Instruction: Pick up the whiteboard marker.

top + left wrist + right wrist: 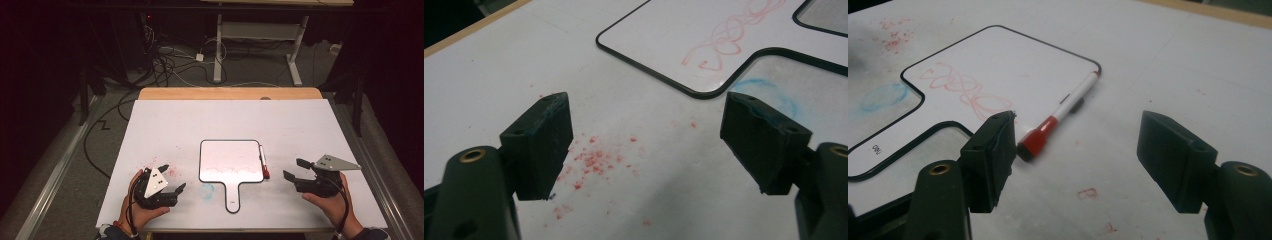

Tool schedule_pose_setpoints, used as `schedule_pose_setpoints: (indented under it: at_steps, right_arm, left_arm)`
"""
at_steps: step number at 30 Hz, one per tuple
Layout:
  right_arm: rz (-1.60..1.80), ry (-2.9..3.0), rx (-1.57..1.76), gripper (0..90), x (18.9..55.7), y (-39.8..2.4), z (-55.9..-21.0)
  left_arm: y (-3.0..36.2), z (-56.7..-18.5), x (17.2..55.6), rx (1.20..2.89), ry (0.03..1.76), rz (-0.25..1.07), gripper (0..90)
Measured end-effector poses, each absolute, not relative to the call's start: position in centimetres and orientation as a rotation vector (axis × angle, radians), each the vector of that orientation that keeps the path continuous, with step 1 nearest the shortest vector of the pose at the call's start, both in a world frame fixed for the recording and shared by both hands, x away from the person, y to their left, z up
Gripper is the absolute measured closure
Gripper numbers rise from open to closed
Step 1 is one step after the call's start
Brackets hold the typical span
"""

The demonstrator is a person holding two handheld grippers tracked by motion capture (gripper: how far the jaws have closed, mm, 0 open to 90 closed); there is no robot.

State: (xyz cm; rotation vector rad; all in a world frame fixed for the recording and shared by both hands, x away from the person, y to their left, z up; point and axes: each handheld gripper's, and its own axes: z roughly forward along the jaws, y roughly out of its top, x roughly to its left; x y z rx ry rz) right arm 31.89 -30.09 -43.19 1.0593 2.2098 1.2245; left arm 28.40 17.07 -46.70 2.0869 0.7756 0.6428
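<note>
In the high view the left gripper (172, 178) rests at seven o'clock on the table (300, 125), jaws released; the right gripper (295, 169) sits at four o'clock, also empty. The whiteboard (230, 160) lies centred, the marker (263, 162) touching its three o'clock edge.

Left gripper view: spread jaws over red specks (596, 160), whiteboard (684, 35) at one o'clock.

Right gripper view: parted jaws, marker (1060, 115) at eleven o'clock.
</note>
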Motion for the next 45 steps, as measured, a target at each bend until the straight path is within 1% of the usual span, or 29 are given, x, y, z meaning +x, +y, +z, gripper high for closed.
schedule_pose_setpoints:
  at_steps: [1,5,7,8,10,12,14,15,16,19,22,29,32,33,35,41,43,45]
  right_arm:
    - [1.196,2.237,1.071,36.9,32.2,-29.8,-43.4]
    - [1.158,2.332,1.093,39.1,33.3,-29.1,-43.8]
    - [1.123,2.344,1.113,40.5,33.7,-28.7,-43.7]
    - [1.111,2.359,1.133,42.9,34.2,-28.2,-43.5]
    - [1.101,2.355,1.14,43.6,34.5,-28.0,-43.4]
    - [1.072,2.34,1.15,48.7,35.0,-27.6,-43.3]
    - [1.093,2.366,1.179,50.0,35.9,-27.2,-43.2]
    - [1.105,2.381,1.219,52.7,36.9,-26.7,-43.3]
    - [1.105,2.381,1.219,52.7,36.9,-26.7,-43.3]
    - [1.1,2.419,1.265,55.5,38.0,-26.1,-43.8]
    - [1.06,2.474,1.327,60.5,39.3,-25.5,-44.8]
    - [0.996,2.518,1.34,66.0,39.8,-24.7,-46.1]
    - [0.987,2.505,1.335,72.3,39.8,-24.8,-46.1]
    - [0.977,2.503,1.327,77.7,39.7,-24.8,-46.1]
    - [0.962,2.493,1.305,81.0,39.6,-24.7,-46.2]
    - [0.963,2.473,1.235,81.6,39.2,-24.5,-45.7]
    - [0.98,2.46,1.215,81.6,39.1,-24.5,-45.4]
    - [1.076,2.423,1.181,81.7,38.5,-24.3,-44.2]
  left_arm:
    - [17.0,-46.8,28.4,2.093,0.775,0.644,20.2]
    - [16.8,-46.9,28.3,2.118,0.766,0.652,20.2]
    - [16.7,-46.8,28.3,2.116,0.765,0.655,20.2]
    - [16.7,-46.8,28.3,2.117,0.755,0.669,20.2]
    - [16.7,-46.9,28.3,2.122,0.761,0.674,20.2]
    - [16.8,-46.9,28.2,2.122,0.772,0.675,20.2]
    - [16.9,-46.9,28.1,2.111,0.776,0.674,20.2]
    - [17.0,-46.8,28.2,2.109,0.778,0.674,20.2]
    - [17.0,-46.8,28.2,2.108,0.779,0.676,20.2]
    - [16.9,-46.9,28.2,2.118,0.776,0.671,20.2]
    - [16.9,-47.0,28.1,2.127,0.772,0.672,20.2]
    - [17.0,-46.9,28.1,2.122,0.774,0.667,20.2]
    - [16.9,-46.9,28.1,2.125,0.769,0.661,20.2]
    - [16.9,-46.9,28.1,2.129,0.766,0.661,20.2]
    - [16.8,-46.9,28.1,2.132,0.762,0.657,20.2]
    - [16.5,-46.9,28.3,2.137,0.75,0.647,20.5]
    - [16.3,-46.9,28.4,2.133,0.784,0.628,24.5]
    - [15.8,-46.6,28.8,2.092,0.813,0.578,24.8]
